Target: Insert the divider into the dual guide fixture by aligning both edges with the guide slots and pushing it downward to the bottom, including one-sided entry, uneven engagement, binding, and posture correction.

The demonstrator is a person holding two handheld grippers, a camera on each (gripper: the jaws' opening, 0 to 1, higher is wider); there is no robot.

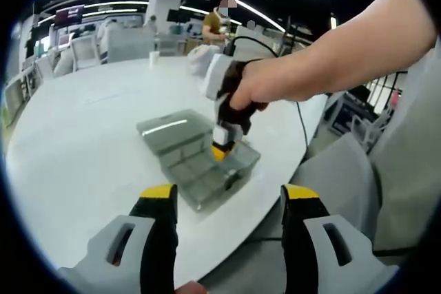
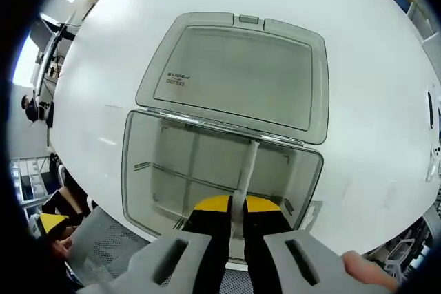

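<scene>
**Kid A:** Where is the divider now?

**Kid B:** It is the thin see-through plate (image 2: 247, 170) standing on its edge inside the open box (image 2: 138, 170) on the white bench (image 2: 372, 67). The right gripper (image 2: 236, 206) has its yellow-tipped fingers (image 2: 213, 204) pressed together on the near end of the plate, right above it.

**Kid A:** Which way does the plate run?

**Kid B:** In the right gripper view its long side goes straight away from the fingers, from the near wall of the box up to the far wall by the hinge. The lid (image 2: 238, 77) lies flat open just past that wall.

**Kid A:** Is it all the way down?

**Kid B:** I can't tell. The far end looks like it meets the far wall, so I think it is in the slots, but it may sit higher on one end. The next push should go straight down, along the slots, with no twist.

**Kid A:** And the other gripper?

**Kid B:** The left gripper (image 1: 231, 194) hangs back at the bench edge, well apart from the box. Its fingers (image 1: 158, 201) are wide apart and hold nothing. In its view a hand (image 1: 265, 87) holds the right gripper over the box. So the right one is much nearer and should do the pushing
</scene>
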